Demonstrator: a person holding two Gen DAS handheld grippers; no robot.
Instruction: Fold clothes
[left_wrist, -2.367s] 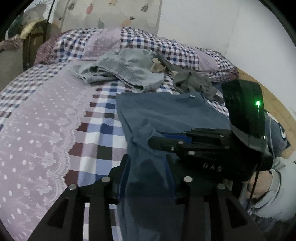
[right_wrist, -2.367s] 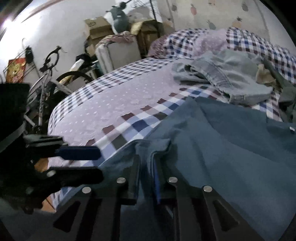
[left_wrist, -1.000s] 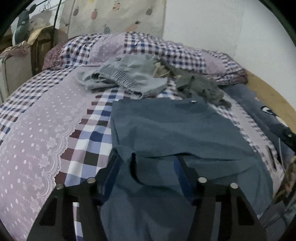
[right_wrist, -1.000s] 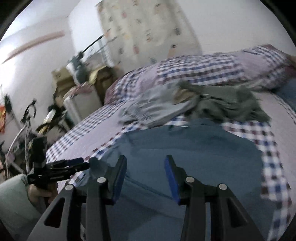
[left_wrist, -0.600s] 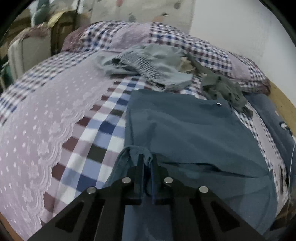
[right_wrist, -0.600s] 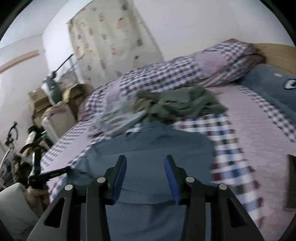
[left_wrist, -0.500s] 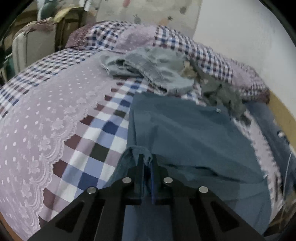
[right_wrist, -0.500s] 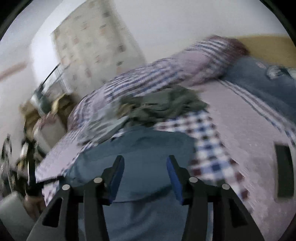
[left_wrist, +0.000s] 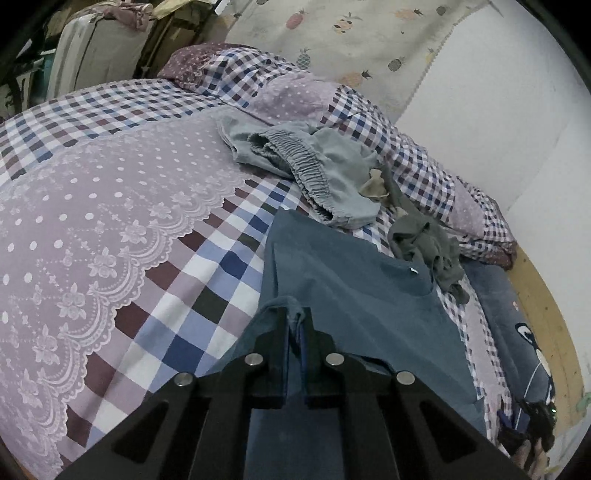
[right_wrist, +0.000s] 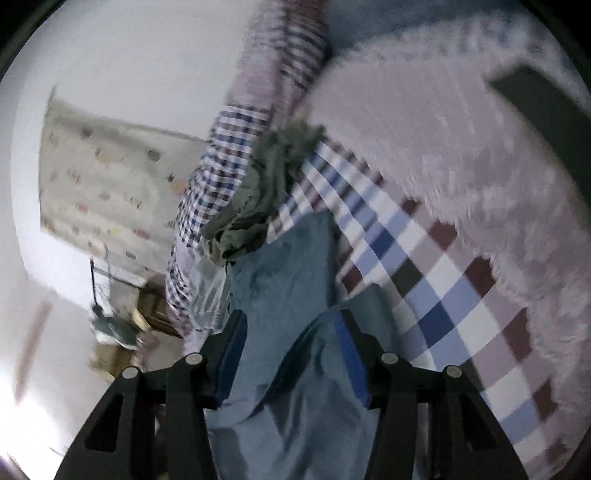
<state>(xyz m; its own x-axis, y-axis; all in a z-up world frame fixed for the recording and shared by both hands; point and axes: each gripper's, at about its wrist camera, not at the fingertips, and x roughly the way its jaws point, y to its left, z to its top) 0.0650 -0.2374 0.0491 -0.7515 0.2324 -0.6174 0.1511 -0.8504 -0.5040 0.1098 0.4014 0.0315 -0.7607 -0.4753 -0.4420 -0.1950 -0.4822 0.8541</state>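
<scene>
Left tool (left_wrist: 294, 328) pinches the shirt (left_wrist: 354, 295) edge at lower centre. Right tool (right_wrist: 291, 332) gapes half-wide, opening, cloth between unpressed; closing off-edge could bunch the fold.

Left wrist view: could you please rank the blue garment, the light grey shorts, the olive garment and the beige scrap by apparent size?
1. blue garment, though nearest the camera
2. light grey shorts
3. olive garment
4. beige scrap
</scene>
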